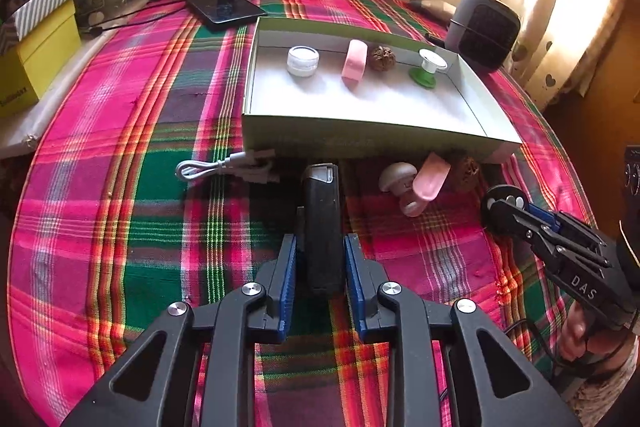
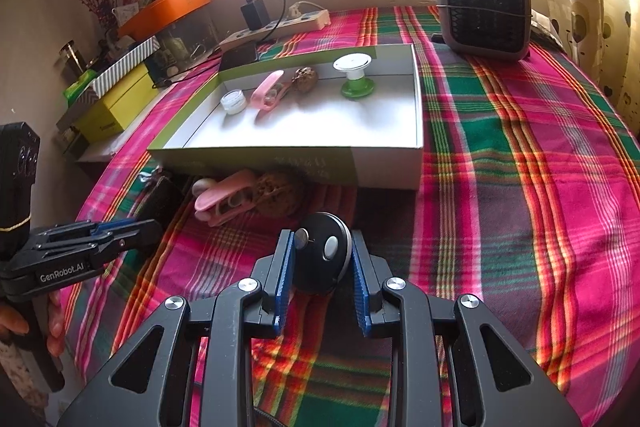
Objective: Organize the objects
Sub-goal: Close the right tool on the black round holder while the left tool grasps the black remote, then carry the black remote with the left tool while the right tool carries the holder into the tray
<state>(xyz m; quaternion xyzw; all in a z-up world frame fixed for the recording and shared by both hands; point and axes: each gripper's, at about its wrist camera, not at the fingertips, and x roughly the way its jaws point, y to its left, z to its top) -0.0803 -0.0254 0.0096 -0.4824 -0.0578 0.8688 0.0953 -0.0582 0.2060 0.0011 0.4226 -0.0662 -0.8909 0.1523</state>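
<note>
Gripping, seemingly: left claw (image 1: 320,247) on black case (image 1: 322,223).

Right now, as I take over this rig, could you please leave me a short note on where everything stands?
Left gripper: jaws around the upright black lighter-like case on the plaid cloth; contact on both pads is unclear.
Right gripper: jaws shut on the round black disc.
Done: the shallow box holds a small clear jar, pink clip, walnut and green-based spool.
Left: white cable, mushroom figure, second pink clip and second walnut lie in front of the box, plus the two items at the jaws.
</note>
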